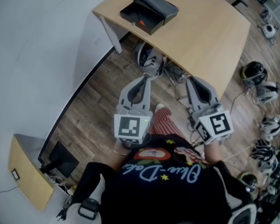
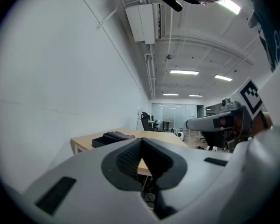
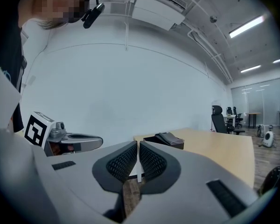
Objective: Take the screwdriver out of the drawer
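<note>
A black drawer box (image 1: 149, 12) with a dark grey top sits near the left corner of a light wooden table (image 1: 210, 36); a small red spot shows on its front. No screwdriver is in sight. The box also shows far off in the left gripper view (image 2: 113, 137) and in the right gripper view (image 3: 164, 140). My left gripper (image 1: 146, 77) and right gripper (image 1: 192, 80) are held side by side over the wooden floor, short of the table's near edge. Both point at the table. The left gripper (image 2: 141, 141) and the right gripper (image 3: 138, 143) are shut with nothing between their pads.
A white wall runs along the left. Cables and a grey device (image 1: 151, 59) lie under the table. Several helmets and headsets (image 1: 254, 73) lie on the floor at the right. A small wooden desk (image 1: 25, 171) stands at the lower left.
</note>
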The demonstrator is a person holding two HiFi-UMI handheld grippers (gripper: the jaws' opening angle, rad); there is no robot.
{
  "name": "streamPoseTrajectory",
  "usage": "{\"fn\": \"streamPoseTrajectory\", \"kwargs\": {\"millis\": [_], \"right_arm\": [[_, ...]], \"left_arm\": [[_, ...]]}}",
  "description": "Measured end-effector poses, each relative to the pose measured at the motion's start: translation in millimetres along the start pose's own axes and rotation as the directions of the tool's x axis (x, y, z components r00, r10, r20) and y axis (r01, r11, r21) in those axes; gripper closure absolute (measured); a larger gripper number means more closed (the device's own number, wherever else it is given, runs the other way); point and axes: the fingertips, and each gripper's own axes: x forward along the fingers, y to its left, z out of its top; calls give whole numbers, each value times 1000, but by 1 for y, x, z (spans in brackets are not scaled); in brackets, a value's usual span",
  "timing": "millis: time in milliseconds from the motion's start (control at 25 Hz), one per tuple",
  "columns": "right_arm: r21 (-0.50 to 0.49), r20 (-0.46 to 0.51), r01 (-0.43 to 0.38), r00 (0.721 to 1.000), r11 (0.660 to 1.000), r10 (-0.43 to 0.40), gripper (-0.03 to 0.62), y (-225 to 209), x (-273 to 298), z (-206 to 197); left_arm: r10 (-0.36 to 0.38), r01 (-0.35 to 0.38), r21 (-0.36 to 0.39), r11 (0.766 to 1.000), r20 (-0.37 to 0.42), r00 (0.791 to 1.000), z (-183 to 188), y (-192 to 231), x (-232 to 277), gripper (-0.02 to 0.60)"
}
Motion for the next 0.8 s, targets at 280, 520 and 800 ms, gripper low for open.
{"fn": "streamPoseTrajectory", "kwargs": {"millis": [280, 520, 800], "right_arm": [[2, 15, -50, 999, 999, 50, 594, -10, 54, 9], [7, 32, -93, 995, 996, 92, 594, -21, 114, 25], [22, 39, -93, 995, 995, 92, 594, -50, 155, 37]], "left_arm": [[78, -78, 12, 997, 4, 997, 9, 44, 16, 581], [122, -122, 15, 992, 18, 992, 20, 87, 49, 581], [96, -97, 27, 995, 14, 995, 32, 106, 101, 581]]}}
